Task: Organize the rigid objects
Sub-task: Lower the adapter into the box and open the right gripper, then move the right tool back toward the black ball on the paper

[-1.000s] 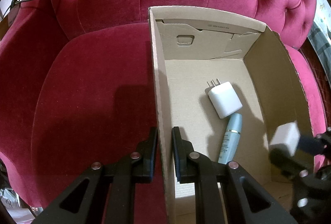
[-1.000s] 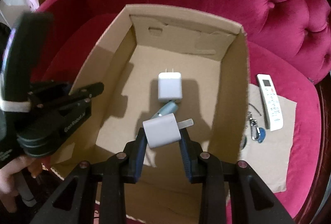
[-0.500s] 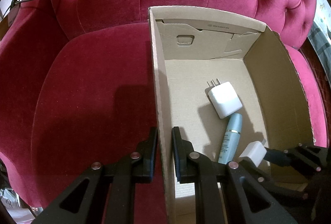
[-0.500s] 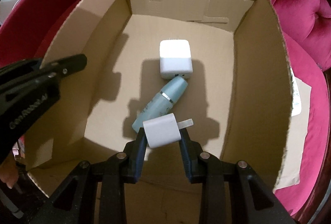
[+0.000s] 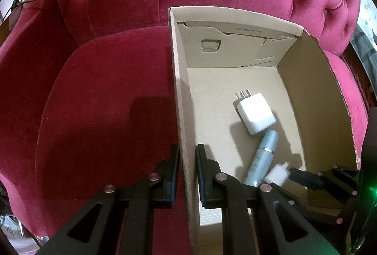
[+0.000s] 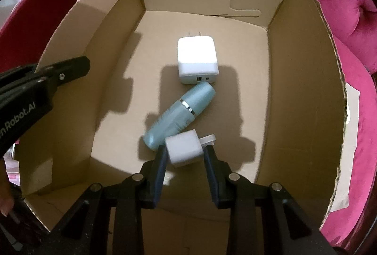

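- Since the earlier frames the right gripper (image 6: 184,156) has sunk from above the rim to deep inside the cardboard box (image 6: 304,80); the left gripper (image 5: 187,174) has not shifted.
- Nearest, right wrist view: small white charger (image 6: 183,149) sits between the two fingers, grasped by its flat sides, prongs sticking out to the right. Jaws only narrowly apart, set by the charger's width; both pads appear to press on it. Slight blur on the charger.
- Charger hangs low over the box floor, just at the near end of the teal bottle (image 6: 180,113), which lies flat on a diagonal. Contact between the two cannot be told.
- Judgement: carried this low to be set down rather than dropped, into the free floor beside the bottle.
- Left side: left gripper is clenched on the box's left wall (image 5: 182,113), one finger outside, one inside. Likely bracing the box on the soft red velvet sofa (image 5: 106,101).
- Farther in: larger white adapter (image 6: 197,59) rests flat, touching the bottle's cap end, prongs toward the far wall.
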The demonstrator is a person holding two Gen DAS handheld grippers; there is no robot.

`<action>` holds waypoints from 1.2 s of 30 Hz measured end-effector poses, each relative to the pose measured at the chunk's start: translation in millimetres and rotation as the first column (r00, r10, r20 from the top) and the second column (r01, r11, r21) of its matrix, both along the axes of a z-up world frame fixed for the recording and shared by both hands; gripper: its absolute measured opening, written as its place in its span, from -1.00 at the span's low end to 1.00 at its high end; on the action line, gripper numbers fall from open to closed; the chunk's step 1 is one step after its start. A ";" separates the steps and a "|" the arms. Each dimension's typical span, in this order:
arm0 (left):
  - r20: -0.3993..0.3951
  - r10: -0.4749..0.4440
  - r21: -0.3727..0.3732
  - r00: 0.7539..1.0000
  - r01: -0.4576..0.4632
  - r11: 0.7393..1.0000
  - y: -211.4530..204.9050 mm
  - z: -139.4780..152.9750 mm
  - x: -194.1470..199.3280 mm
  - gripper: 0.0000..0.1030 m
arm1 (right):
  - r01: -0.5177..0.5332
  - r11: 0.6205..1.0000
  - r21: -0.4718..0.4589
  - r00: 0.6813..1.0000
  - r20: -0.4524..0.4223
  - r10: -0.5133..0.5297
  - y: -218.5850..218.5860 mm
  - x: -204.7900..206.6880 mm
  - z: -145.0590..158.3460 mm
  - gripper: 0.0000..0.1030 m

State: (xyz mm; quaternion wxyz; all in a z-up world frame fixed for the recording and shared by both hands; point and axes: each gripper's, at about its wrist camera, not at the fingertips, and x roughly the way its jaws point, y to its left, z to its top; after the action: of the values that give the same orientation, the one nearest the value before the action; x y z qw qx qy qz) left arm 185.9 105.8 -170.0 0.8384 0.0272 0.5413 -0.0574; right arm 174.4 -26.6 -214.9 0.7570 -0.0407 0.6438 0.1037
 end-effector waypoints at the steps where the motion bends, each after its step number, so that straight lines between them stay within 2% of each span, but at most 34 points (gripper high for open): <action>1: 0.000 0.001 -0.002 1.000 -0.001 1.000 0.2 0.3 -0.1 -0.70 | -0.001 1.000 0.000 1.000 0.003 0.001 -1.0 -0.4 -0.2 -0.32; 7: -0.001 0.001 -0.003 1.000 -0.001 1.000 1.6 -0.7 0.9 -0.70 | 0.001 1.000 0.000 0.999 0.046 -0.001 -2.2 -3.1 4.3 -0.32; 14: 0.000 0.001 0.002 1.000 -0.001 1.000 0.0 -1.1 0.9 -0.70 | 0.005 1.000 0.005 0.998 0.058 -0.005 -4.5 -15.9 7.7 -0.31; 24: 0.001 -0.001 0.001 1.000 0.001 1.000 0.1 -1.4 1.1 -0.70 | -0.010 1.000 0.013 0.996 0.086 0.009 -1.3 -17.9 33.1 -0.26; 33: 0.002 -0.002 0.005 1.000 0.002 1.000 0.5 -1.3 1.1 -0.70 | -0.023 1.000 0.000 0.983 0.183 0.023 -1.9 -26.4 68.3 -0.01; 36: 0.001 0.001 0.001 1.000 -0.001 1.000 0.7 -1.4 1.3 -0.70 | -0.022 1.000 0.009 0.976 0.215 0.019 -3.6 -28.1 80.7 0.17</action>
State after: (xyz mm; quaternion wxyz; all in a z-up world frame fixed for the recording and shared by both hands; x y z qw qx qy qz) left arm 187.2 106.5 -171.4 0.8388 0.0275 0.5409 -0.0565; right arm 146.3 -30.2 -134.1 0.8213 -0.0541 0.5571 0.1101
